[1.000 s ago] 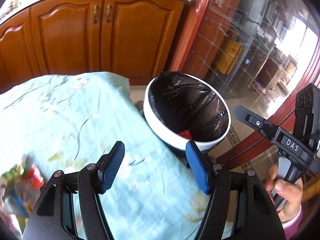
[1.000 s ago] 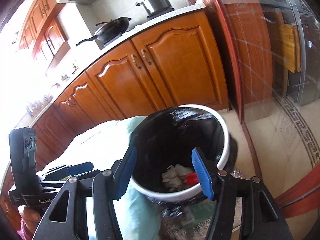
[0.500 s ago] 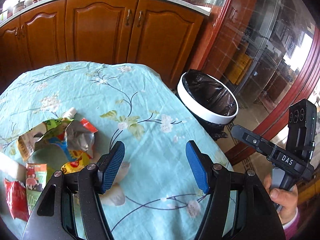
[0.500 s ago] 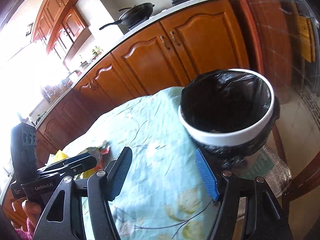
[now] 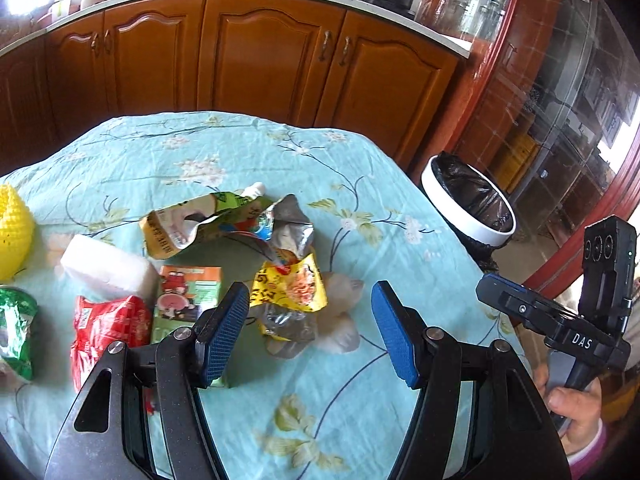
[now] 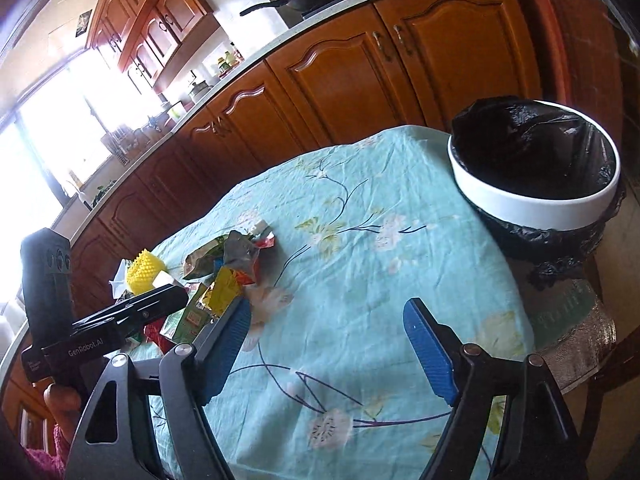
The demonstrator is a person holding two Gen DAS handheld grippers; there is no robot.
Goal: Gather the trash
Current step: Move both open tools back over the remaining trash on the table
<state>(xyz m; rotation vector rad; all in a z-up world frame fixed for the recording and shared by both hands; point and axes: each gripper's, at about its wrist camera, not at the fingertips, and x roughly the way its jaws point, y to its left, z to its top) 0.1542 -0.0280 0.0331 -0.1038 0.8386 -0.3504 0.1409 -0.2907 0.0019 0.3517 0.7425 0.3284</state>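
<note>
A heap of trash lies on the table's floral cloth: a yellow wrapper (image 5: 290, 288), a torn silver and green pouch (image 5: 192, 224), a red packet (image 5: 104, 328) and a small green carton (image 5: 188, 292). My left gripper (image 5: 310, 334) hovers open just short of the yellow wrapper, nothing between its blue pads. My right gripper (image 6: 328, 346) hangs over bare cloth to the right of the heap (image 6: 228, 276); its jaws are opening and hold nothing. The white-rimmed bin (image 6: 536, 200) with a black liner stands off the table's right edge, also in the left wrist view as the bin (image 5: 468, 220).
A white block (image 5: 108, 268), a green packet (image 5: 16, 328) and a yellow spiky object (image 5: 12, 228) lie left of the heap. Wooden cabinets (image 5: 260, 52) run behind the table. A hand (image 5: 576, 408) holds the right tool at the table's right edge.
Both views have swung away from the bin toward the table's trash heap, which now sits before the left gripper. The right jaws stand wider apart.
</note>
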